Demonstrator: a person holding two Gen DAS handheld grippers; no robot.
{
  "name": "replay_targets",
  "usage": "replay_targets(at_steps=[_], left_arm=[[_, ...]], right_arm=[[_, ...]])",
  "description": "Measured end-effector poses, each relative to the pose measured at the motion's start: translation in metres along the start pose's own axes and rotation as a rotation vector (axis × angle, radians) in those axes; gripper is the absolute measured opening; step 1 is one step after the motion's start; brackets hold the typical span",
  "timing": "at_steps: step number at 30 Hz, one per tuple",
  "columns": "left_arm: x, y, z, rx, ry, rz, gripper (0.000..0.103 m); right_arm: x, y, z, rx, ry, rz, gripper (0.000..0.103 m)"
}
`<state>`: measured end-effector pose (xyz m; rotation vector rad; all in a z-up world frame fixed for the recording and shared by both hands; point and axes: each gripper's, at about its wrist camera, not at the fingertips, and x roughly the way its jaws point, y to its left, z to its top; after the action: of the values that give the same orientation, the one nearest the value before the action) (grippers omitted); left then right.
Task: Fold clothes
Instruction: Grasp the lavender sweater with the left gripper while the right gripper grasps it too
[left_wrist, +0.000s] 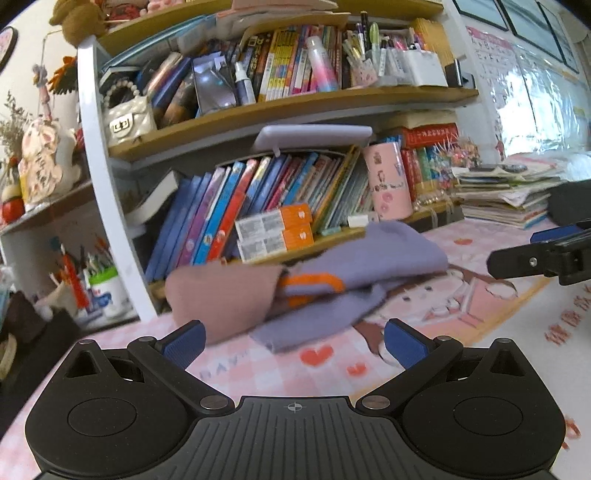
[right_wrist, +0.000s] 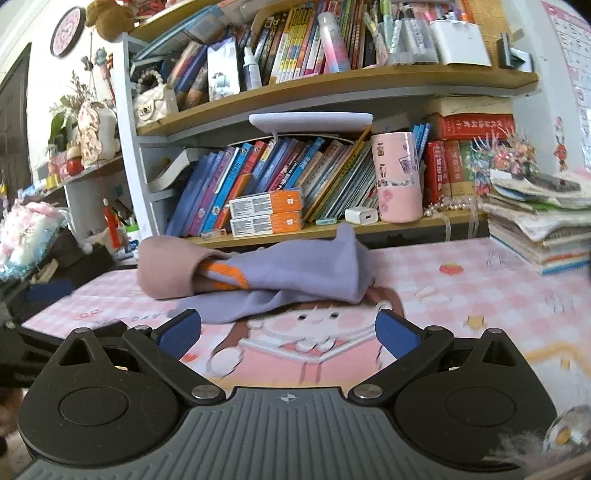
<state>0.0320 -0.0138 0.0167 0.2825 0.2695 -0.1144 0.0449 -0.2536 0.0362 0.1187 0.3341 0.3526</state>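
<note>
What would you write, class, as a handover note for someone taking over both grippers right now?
Left gripper: open, empty, just short of the garment.
Right gripper: open, empty, also facing it.
Purple garment: lies crumpled on the pink table mat before the bookshelf, its dusty-pink part bunched at the left end, orange trim showing.
Done: no neat fold visible.
Left: probably spread it flat, then fold.
</note>
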Motion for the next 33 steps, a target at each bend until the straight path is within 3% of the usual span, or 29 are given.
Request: replay_targets(at_steps=[8,13,17,19,21,23,24,26,28,31,33], left_arm=[[0.082,0.033,0.028,0.089,0.073,0.148,0.103],[0.133,0.018,0.033,0.178,0.132,0.138,0.103],[0.14,0.048,0.024,0.083,0.163,0.14,0.103],[0.144,0.062,0.02,0.036,0.178,0.141,0.103],[0.147,0.077,0.016,-0.012,0.193,0.142,0.084],[0.151,0.092,0.012,-0.059,0.208,0.144,0.025],[0.153,0.099,0.01,-0.083,0.216,0.144,0.024],[0.152,0.116,0.006,-0.132,0.227,0.151,0.015],[0.135,0.146,0.007,-0.19,0.218,0.182,0.011],[0.102,0.191,0.02,-0.309,0.163,0.223,0.007],[0.08,0.202,0.047,-0.323,0.102,0.22,0.006]], right_arm=[[0.084,-0.029,0.037,-0.079,0.144,-0.014,0.101],[0.136,-0.038,0.046,-0.062,0.205,-0.024,0.098],[0.165,-0.041,0.045,-0.041,0.238,-0.017,0.081],[0.165,-0.041,0.043,-0.01,0.245,0.029,0.064],[0.165,-0.041,0.041,0.021,0.253,0.075,0.024],[0.166,-0.041,0.039,0.053,0.261,0.122,0.013],[0.166,-0.041,0.038,0.068,0.265,0.145,0.008],[0.143,-0.019,0.034,0.07,0.268,0.266,0.006],[0.12,0.004,0.03,0.072,0.271,0.386,0.006],[0.081,0.053,0.014,0.064,0.299,0.615,0.005],[0.055,0.09,0.0,0.067,0.321,0.775,0.005]])
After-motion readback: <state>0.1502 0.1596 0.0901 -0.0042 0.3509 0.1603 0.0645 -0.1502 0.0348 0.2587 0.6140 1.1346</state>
